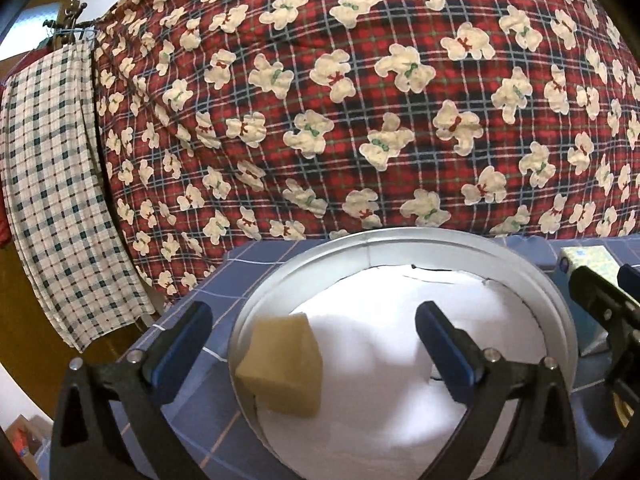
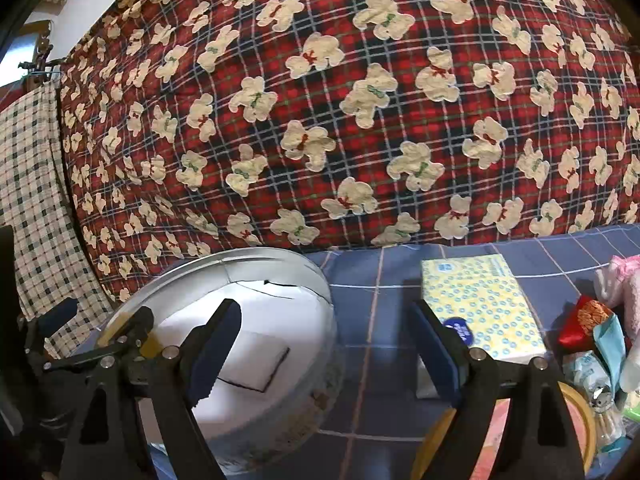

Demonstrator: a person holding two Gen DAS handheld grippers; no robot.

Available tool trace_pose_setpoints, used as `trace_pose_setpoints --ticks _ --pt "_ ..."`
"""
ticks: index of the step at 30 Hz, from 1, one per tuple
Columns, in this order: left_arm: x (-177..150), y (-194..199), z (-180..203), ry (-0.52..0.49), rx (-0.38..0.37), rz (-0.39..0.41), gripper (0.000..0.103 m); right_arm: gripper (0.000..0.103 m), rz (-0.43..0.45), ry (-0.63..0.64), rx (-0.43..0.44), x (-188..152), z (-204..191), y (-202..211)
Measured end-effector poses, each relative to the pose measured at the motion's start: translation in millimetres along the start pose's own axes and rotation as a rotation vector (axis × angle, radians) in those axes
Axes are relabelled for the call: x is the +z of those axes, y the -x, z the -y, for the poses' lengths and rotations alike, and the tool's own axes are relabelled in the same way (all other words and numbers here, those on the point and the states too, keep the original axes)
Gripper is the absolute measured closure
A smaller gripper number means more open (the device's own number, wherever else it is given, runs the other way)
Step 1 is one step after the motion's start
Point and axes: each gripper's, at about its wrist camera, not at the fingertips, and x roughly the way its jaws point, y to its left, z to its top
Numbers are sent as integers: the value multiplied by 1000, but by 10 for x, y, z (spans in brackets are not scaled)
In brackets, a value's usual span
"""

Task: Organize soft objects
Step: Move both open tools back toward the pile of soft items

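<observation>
Left wrist view showed the sponge [image 1: 282, 364] leaning against the tin [image 1: 532, 276] rim; both grippers gaped empty, so it might topple out.

Both my views bright, even indoor light. White liner in tin [image 1: 558, 320] blown out, detail lost. Soft shadow under sponge [image 1: 282, 368]. Strong fisheye bulge on quilt [image 1: 360, 100]; dark vignette at corners. My fingers [image 2: 216, 344] close to lens, slightly soft. Window glare upper left.
</observation>
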Motion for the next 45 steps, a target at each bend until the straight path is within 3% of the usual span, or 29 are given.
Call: trace_pose_setpoints --ticks 12,17,36,45 --pt "-60 160 -37 106 -66 4 0 16 44 71 -42 -74 205 347" --pt "-65 218 -7 148 -132 -31 0 16 49 77 -73 -87 376 470" --pt "-177 661 1040 -49 -324 -16 0 16 96 18 -240 -23 1375 974" --pt "-202 888 1414 -121 -493 -9 0 16 82 -52 -375 -41 1951 1240"
